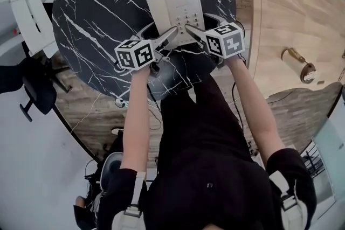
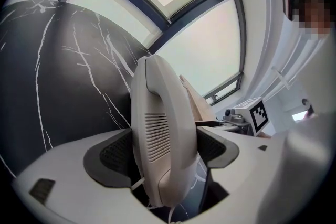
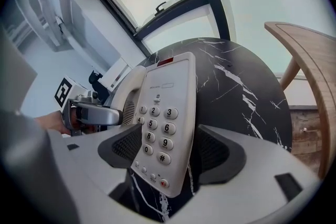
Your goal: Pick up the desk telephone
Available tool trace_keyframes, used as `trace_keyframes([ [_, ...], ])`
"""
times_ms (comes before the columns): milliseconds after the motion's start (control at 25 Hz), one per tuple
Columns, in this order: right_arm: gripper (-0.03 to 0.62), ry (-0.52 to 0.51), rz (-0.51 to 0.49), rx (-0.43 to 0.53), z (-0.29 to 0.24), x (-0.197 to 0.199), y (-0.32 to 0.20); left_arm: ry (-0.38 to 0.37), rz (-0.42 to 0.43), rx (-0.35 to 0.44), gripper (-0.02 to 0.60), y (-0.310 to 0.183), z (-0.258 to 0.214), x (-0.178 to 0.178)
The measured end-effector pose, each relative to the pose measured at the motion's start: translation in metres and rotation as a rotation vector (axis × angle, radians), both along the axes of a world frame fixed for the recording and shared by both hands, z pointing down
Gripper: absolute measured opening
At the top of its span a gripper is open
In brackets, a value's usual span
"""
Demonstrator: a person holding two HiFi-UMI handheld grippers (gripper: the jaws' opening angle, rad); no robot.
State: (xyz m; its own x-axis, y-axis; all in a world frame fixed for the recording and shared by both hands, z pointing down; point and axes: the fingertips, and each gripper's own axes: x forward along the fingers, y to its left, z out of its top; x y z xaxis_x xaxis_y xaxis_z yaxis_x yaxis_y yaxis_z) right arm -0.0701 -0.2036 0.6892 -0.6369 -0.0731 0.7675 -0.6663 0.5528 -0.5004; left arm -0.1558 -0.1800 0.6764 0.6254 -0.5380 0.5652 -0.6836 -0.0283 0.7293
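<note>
A white desk telephone [image 1: 175,5] lies on the round black marble table [image 1: 97,2], near its front edge. Its handset [image 2: 160,134] rests along the phone's left side and stands between the jaws of my left gripper [image 2: 164,152]; both pads sit close beside it without clearly pressing. My right gripper [image 3: 169,150] straddles the keypad end of the phone [image 3: 163,123], with a thin dark gap at the right pad. In the head view the left gripper [image 1: 173,31] and right gripper [image 1: 188,27] meet at the phone's near end.
A light wooden bench [image 1: 291,2] curves along the table's right side. A white chair [image 1: 27,19] and a dark chair [image 1: 32,83] stand to the left. The table's front rim lies just under my forearms.
</note>
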Motion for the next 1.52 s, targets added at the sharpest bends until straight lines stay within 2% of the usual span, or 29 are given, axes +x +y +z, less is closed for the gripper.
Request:
trace_keyframes([
  [280, 0.322, -0.001, -0.008, -0.007, 0.005, -0.009, -0.004, 0.022, 0.012, 0.005, 0.382, -0.001, 0.000, 0.001],
  [560, 0.324, -0.046, -0.031, -0.040, 0.008, -0.010, -0.004, 0.037, 0.029, -0.007, 0.389, -0.001, 0.002, 0.002],
  [920, 0.324, -0.072, -0.019, -0.019, 0.008, -0.009, -0.005, 0.053, 0.045, -0.020, 0.390, -0.001, 0.003, 0.002],
  [1360, 0.325, -0.029, -0.043, -0.022, 0.006, -0.010, -0.001, 0.019, -0.017, -0.068, 0.387, 0.007, 0.000, 0.001],
  [1520, 0.325, -0.034, -0.046, -0.043, 0.001, -0.005, 0.011, -0.001, -0.014, -0.072, 0.387, 0.019, -0.006, 0.005],
])
